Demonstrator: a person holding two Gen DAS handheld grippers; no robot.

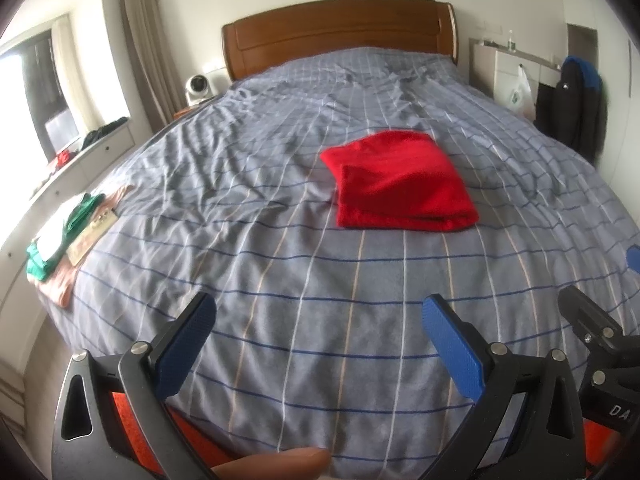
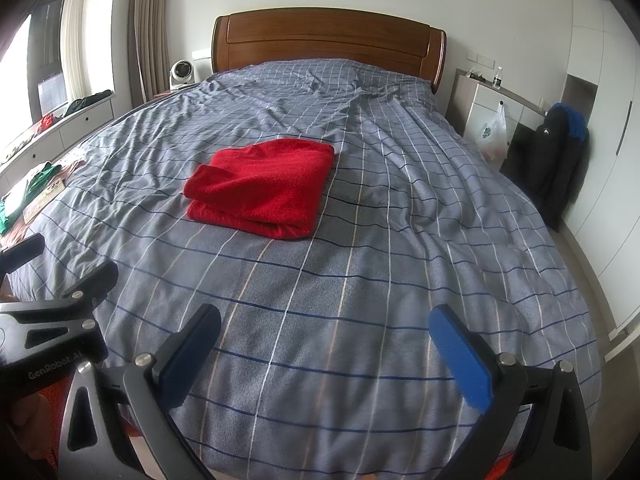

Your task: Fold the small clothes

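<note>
A red garment [image 1: 402,182] lies folded into a thick rectangle in the middle of the bed; it also shows in the right wrist view [image 2: 262,186]. My left gripper [image 1: 318,316] is open and empty, held over the near edge of the bed, well short of the garment. My right gripper [image 2: 324,324] is open and empty too, just to the right of the left one, whose black frame [image 2: 60,308] shows at the left edge. Both are apart from the garment.
The grey checked duvet [image 1: 280,280] covers the bed. A stack of folded clothes [image 1: 72,232], green, white and pink, lies at the bed's left edge. Wooden headboard [image 1: 340,32] at the far end. A dark jacket [image 2: 560,160] hangs by the right side.
</note>
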